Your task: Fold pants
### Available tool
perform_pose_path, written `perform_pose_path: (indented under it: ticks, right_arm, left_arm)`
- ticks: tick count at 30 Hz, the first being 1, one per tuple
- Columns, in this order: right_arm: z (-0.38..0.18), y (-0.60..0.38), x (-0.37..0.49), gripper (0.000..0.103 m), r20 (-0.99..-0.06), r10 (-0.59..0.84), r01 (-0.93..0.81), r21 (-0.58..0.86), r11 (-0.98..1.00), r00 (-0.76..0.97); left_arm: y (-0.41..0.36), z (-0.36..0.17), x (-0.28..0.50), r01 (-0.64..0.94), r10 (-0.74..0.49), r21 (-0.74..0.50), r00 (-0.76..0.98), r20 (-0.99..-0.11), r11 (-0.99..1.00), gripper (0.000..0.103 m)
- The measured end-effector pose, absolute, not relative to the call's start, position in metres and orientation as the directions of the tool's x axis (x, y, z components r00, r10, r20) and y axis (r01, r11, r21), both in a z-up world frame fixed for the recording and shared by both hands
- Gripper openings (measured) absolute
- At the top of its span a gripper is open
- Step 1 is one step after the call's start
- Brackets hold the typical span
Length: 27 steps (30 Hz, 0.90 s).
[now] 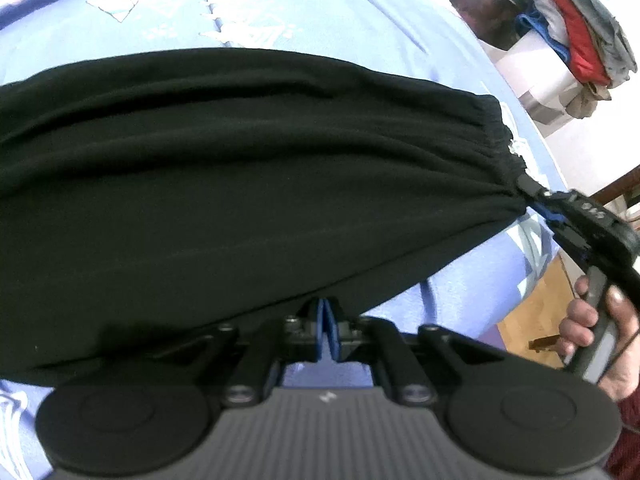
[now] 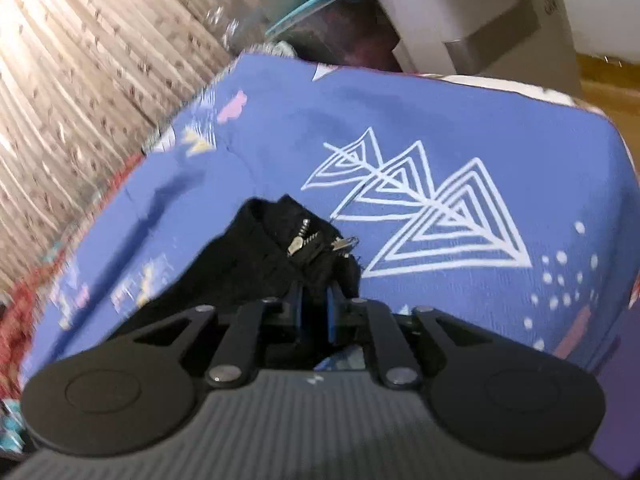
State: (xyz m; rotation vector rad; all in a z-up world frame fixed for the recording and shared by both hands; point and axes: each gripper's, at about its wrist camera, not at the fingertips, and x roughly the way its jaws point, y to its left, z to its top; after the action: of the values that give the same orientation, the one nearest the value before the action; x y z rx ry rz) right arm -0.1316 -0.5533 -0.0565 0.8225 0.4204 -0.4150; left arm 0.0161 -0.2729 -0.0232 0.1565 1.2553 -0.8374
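black pants (image 1: 240, 184) stretched taut over blue sheet (image 1: 300, 12): left gripper (image 1: 327, 322) pinched on near hem, right gripper (image 1: 538, 200) clamping waistband corner, likely readying fold.

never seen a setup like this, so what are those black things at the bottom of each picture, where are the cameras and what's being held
The black things are hand-held grippers, two-finger clamps that a person works, one in each hand. Each carries a wide-angle camera looking along its fingers, so each picture shows its own gripper at the bottom.

The left wrist view shows the left gripper shut on the near edge of the black pants, which are spread over a blue sheet. At the right, the right gripper pinches the waistband corner, with the person's hand on its handle.

The right wrist view shows that same right gripper closed on the bunched pants by the zipper. Folded clothes sit beside the bed.
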Motion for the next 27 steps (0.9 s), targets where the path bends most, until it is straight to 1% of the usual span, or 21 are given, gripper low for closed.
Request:
perform_pose_path:
  ticks: [2,4,7,13,21,23,27]
  right_arm:
    - [-0.053,-0.556,-0.142,0.030,-0.486,-0.217,0.513,0.639,0.573,0.847]
    - [-0.049,-0.559,-0.150,0.034,-0.466,-0.231,0.509,0.657,0.556,0.854]
    - [-0.048,-0.559,-0.161,0.045,-0.452,-0.215,0.493,0.699,0.518,0.866]
    - [-0.065,-0.547,-0.159,0.046,-0.472,-0.128,0.475,0.756,0.451,0.873]
    - [-0.071,-0.545,-0.142,0.047,-0.455,-0.115,0.459,0.785,0.416,0.883]
    - [-0.074,-0.547,-0.140,0.047,-0.452,-0.116,0.459,0.797,0.393,0.885]
    - [-0.077,-0.551,-0.140,0.047,-0.441,-0.117,0.451,0.815,0.364,0.890]
  left_arm:
    - [-0.273,-0.021,0.015,0.635,-0.464,-0.316,0.075,-0.883,0.704,0.006]
    - [-0.272,-0.020,0.013,0.643,-0.463,-0.307,0.083,-0.883,0.701,0.006]
    - [-0.273,-0.021,0.012,0.646,-0.461,-0.300,0.090,-0.883,0.702,0.006]
    - [-0.276,-0.021,0.010,0.648,-0.459,-0.296,0.095,-0.883,0.702,0.007]
    - [-0.276,-0.017,0.007,0.650,-0.451,-0.277,0.114,-0.885,0.707,0.012]
    - [-0.277,-0.016,0.005,0.653,-0.448,-0.267,0.124,-0.885,0.709,0.017]
    - [-0.278,-0.015,0.002,0.662,-0.440,-0.246,0.140,-0.887,0.708,0.018]
